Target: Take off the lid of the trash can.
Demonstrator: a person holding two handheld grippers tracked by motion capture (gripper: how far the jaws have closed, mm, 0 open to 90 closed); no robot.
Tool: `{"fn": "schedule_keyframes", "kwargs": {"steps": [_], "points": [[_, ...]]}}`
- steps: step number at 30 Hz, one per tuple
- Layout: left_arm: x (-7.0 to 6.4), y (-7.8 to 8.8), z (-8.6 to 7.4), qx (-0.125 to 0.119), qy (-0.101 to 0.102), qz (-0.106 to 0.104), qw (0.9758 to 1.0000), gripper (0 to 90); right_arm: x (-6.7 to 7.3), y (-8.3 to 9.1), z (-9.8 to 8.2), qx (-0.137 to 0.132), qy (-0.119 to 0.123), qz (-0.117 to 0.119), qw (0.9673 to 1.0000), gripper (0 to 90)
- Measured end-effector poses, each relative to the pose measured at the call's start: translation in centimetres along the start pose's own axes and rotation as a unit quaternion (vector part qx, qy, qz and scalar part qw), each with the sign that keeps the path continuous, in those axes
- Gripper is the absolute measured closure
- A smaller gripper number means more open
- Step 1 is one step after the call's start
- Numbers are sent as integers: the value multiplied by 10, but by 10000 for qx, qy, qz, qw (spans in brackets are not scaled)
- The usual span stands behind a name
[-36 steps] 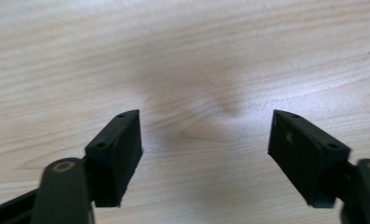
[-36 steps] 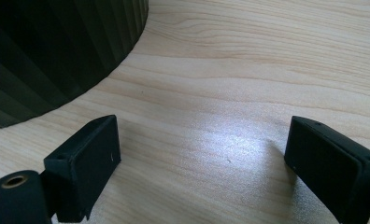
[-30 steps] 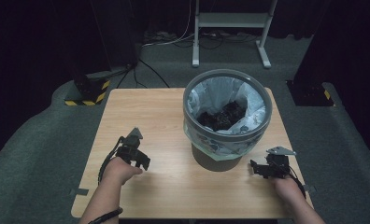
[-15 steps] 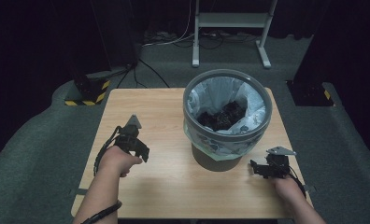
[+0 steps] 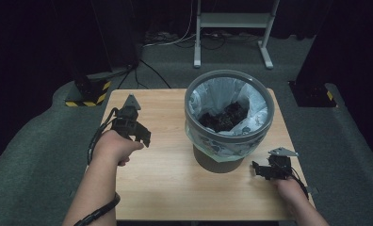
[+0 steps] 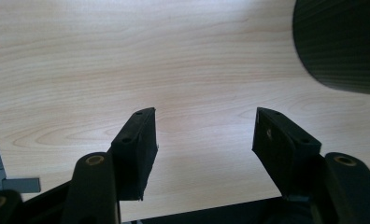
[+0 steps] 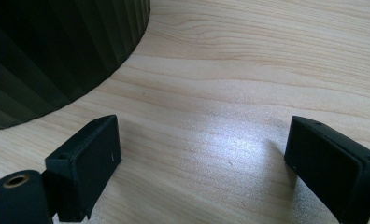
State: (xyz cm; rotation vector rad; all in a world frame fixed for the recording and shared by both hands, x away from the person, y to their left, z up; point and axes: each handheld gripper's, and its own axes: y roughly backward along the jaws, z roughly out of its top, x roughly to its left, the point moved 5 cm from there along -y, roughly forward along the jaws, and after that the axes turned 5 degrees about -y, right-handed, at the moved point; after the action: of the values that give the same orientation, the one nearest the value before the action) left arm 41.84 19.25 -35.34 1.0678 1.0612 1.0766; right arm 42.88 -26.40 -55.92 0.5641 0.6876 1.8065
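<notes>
I had the left gripper [image 5: 138,135] at the left middle of the high view, above the bare wood of the table [image 5: 166,188]. Its jaws had just been closing part of the way, but nothing was between them: in the left gripper view I saw only wood grain in the gap, so the fingers [image 6: 135,144] were released and held nothing. The right gripper [image 5: 259,170] was low at the lower right of the frame, close to the table, with its jaws spread wide and also empty.

The bin [image 5: 229,117] stood right of centre in the high view, lined with a pale plastic bag [image 5: 217,92], with some dark waste at the bottom. Its dark ribbed wall showed at the upper right of the left gripper view and at the upper left of the right gripper view.

I judged that I was between steps, with both grippers free beside the bin. The next move probably called for bringing the left gripper toward the rim and taking hold of the bag's edge.
</notes>
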Motion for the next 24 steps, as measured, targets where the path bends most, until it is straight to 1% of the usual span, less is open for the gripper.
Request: {"fn": "schedule_keyframes", "kwargs": {"steps": [2, 3, 4, 6, 9, 10, 11, 12, 13, 14, 15, 18, 19, 24], "points": [[-1, 3, 1, -14, 29, -20, 10000, 406, 0, 0, 0, 11, -20, -3, 10000, 102], [-3, 9, 4, -33, 42, -27, 10000, 407, 0, 0, 0, 0, -3, -7, 10000, 102], [-4, 12, 4, -15, 66, -48, 10000, 411, 0, 0, 0, 0, -3, -7, 10000, 102], [-6, 17, 6, -4, 38, -3, 10000, 411, 0, 0, 0, -1, -1, -8, 10000, 102], [-7, 25, 9, 20, 97, 8, 10000, 420, 0, 0, 0, 2, -7, -6, 10000, 102], [-7, 25, 9, 20, 97, 8, 10000, 421, 0, 0, 0, 2, -7, -6, 10000, 102], [-8, 29, 10, 19, 126, -11, 9999, 425, 0, 0, 0, -1, 0, -12, 10000, 103], [-8, 29, 10, 19, 126, -11, 9999, 428, 0, 0, 0, 10, -18, -11, 10000, 103], [-9, 31, 11, 12, 144, -22, 9999, 428, 0, 0, 0, 0, -3, -14, 10000, 103], [-10, 35, 13, -16, 115, -2, 9999, 428, 0, 0, 0, -1, -4, -11, 10000, 102], [-11, 37, 13, -59, 126, -32, 9999, 426, 0, 0, 0, 0, 0, -13, 10000, 102], [-13, 38, 14, -42, 83, -14, 10000, 426, 0, 0, 0, 1, 1, -10, 10000, 102], [-15, 37, 13, -2, 71, -25, 10000, 426, 0, -1, 1, 9, 2, 1, 10000, 101], [-18, 42, 16, -53, 47, -39, 10000, 429, 0, -1, 1, -3, 38, -8, 10000, 101]]}}
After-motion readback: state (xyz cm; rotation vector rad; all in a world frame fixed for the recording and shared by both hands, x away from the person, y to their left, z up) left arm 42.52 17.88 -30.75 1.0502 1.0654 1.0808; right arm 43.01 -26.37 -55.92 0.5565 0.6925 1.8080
